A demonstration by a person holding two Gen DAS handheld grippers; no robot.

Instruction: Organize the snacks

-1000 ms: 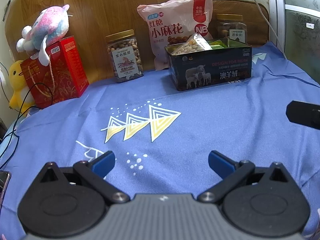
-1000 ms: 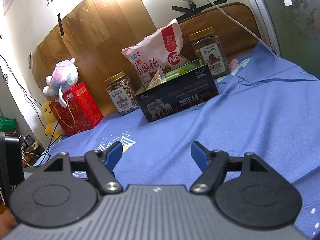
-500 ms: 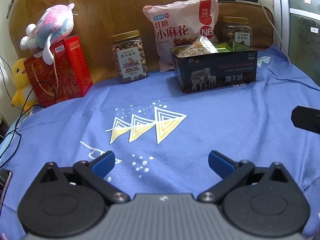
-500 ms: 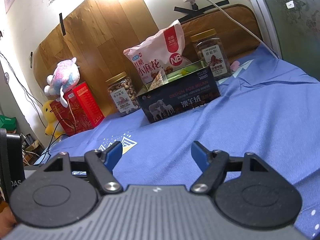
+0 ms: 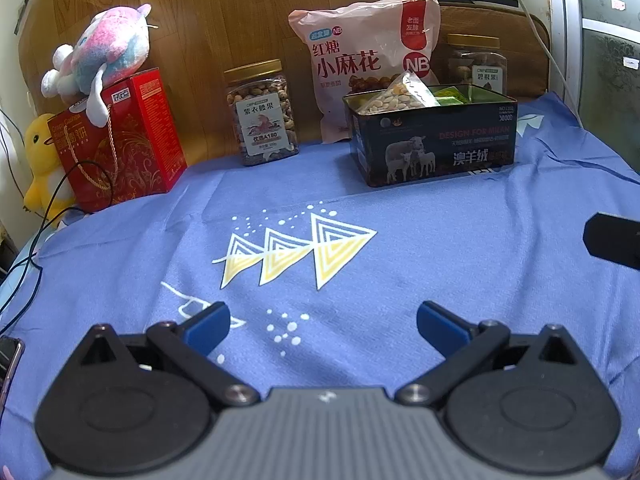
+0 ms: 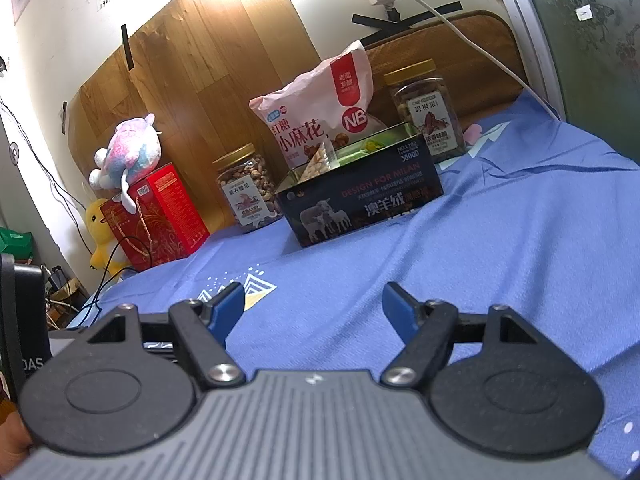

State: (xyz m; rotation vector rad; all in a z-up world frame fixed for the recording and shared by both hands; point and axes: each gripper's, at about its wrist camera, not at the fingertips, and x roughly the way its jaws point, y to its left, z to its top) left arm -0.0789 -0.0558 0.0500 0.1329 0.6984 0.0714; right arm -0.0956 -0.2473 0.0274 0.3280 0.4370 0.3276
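Observation:
A dark tin box [image 5: 434, 148] with sheep on its side stands at the back of the blue cloth [image 5: 420, 264]; it also shows in the right wrist view [image 6: 360, 204]. A clear bag of nuts [image 5: 400, 94] and green packets [image 5: 450, 96] lie inside it. Behind it leans a pink snack bag [image 5: 368, 60]. A nut jar [image 5: 262, 112] stands to its left, another jar [image 5: 476, 64] behind right. My left gripper [image 5: 322, 320] is open and empty, low over the cloth. My right gripper [image 6: 314, 306] is open and empty, well short of the box.
A red gift box [image 5: 116, 140] with a plush toy [image 5: 100, 52] on top stands at the back left, beside a yellow duck toy [image 5: 42, 164]. Black cables [image 5: 24, 264] run off the left edge. A wooden board [image 5: 224, 12] backs the snacks.
Both grippers drew back slightly from the snacks and stayed open. The left view tilted so the box and jars sit a little lower and to the right.

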